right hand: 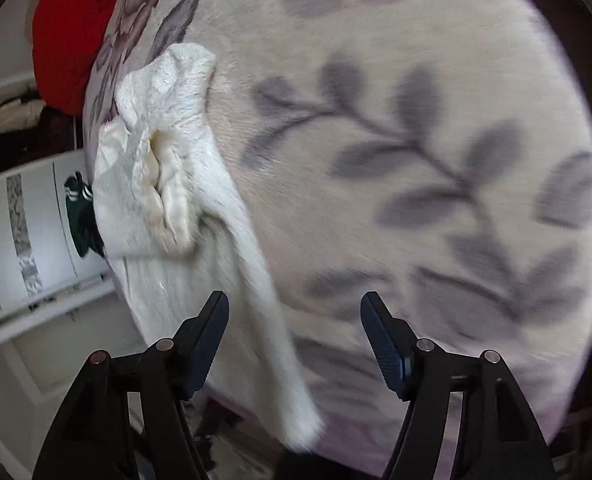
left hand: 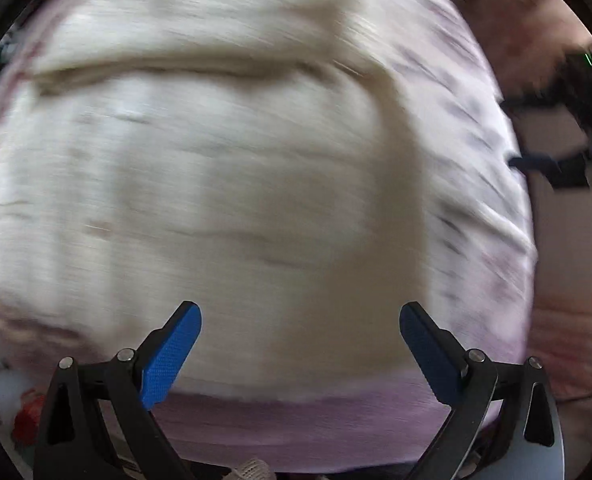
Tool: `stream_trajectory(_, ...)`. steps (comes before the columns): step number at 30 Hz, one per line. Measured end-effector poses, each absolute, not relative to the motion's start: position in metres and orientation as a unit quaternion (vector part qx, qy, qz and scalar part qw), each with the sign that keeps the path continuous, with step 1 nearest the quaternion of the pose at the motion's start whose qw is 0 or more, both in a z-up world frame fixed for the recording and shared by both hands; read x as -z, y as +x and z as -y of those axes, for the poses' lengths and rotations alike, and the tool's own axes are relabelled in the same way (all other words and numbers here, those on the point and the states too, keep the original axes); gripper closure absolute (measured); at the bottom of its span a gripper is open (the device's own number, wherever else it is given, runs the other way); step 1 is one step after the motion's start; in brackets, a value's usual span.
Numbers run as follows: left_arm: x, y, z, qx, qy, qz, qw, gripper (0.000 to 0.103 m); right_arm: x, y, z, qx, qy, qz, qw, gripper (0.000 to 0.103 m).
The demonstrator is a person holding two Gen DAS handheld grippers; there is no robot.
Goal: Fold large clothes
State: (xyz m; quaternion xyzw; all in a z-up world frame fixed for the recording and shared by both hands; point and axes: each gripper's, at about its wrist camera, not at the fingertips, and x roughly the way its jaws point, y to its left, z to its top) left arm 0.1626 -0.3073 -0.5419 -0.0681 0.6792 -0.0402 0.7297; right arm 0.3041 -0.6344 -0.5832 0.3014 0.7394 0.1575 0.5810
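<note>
A large cream-white garment (left hand: 216, 184) lies spread over a bed with a pale lilac cover; the left wrist view is motion-blurred. My left gripper (left hand: 300, 316) is open and empty just above the garment's near part. In the right wrist view the garment (right hand: 164, 168) lies bunched at the left, with a long white strip of it running down between the fingers. My right gripper (right hand: 294, 312) is open, holding nothing, above that strip and the leaf-patterned bed cover (right hand: 436, 160).
A red cushion or cloth (right hand: 72, 28) sits at the far end of the bed. White cabinet doors (right hand: 20, 236) and a dark green item (right hand: 80, 216) are off the bed's left side. The other gripper shows dark at the right edge (left hand: 556, 160).
</note>
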Motion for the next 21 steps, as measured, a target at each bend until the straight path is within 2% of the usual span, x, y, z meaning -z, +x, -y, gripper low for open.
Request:
stream_trajectory(2, 0.556, 0.160, 0.338, 0.057, -0.063, -0.689, 0.720, 0.001, 0.580, 0.302, 0.651, -0.160, 0.298, -0.742, 0.578, 0.014)
stream_trajectory(4, 0.567, 0.162, 0.355, 0.048, -0.028, -0.688, 0.723, 0.007, 0.578, 0.313, 0.661, -0.167, 0.296, -0.737, 0.584, 0.009)
stream_trajectory(5, 0.569, 0.163, 0.361, 0.038, -0.014, -0.683, 0.729, 0.037, 0.575, 0.320, 0.663, -0.171, 0.296, -0.733, 0.587, 0.009)
stream_trajectory(6, 0.572, 0.164, 0.360, 0.029, -0.011, -0.679, 0.733, 0.058, 0.575, 0.332, 0.665, -0.183, 0.302, -0.727, 0.589, 0.007)
stream_trajectory(7, 0.571, 0.165, 0.355, 0.028, -0.021, -0.674, 0.738, 0.087, 0.580, 0.344, 0.657, -0.193, 0.306, -0.723, 0.588, 0.004)
stream_trajectory(10, 0.553, 0.162, 0.339, 0.015, -0.042, -0.645, 0.763, 0.092, 0.591, 0.379, 0.627, -0.241, 0.325, -0.701, 0.587, 0.001)
stream_trajectory(16, 0.503, 0.149, 0.299, -0.002, -0.060, -0.606, 0.793, 0.093, 0.624, 0.443, 0.534, -0.319, 0.306, -0.692, 0.571, 0.001)
stream_trajectory(21, 0.475, 0.138, 0.267, -0.015, -0.096, -0.586, 0.805, 0.093, 0.655, 0.474, 0.495, -0.274, 0.286, -0.725, 0.563, 0.000)
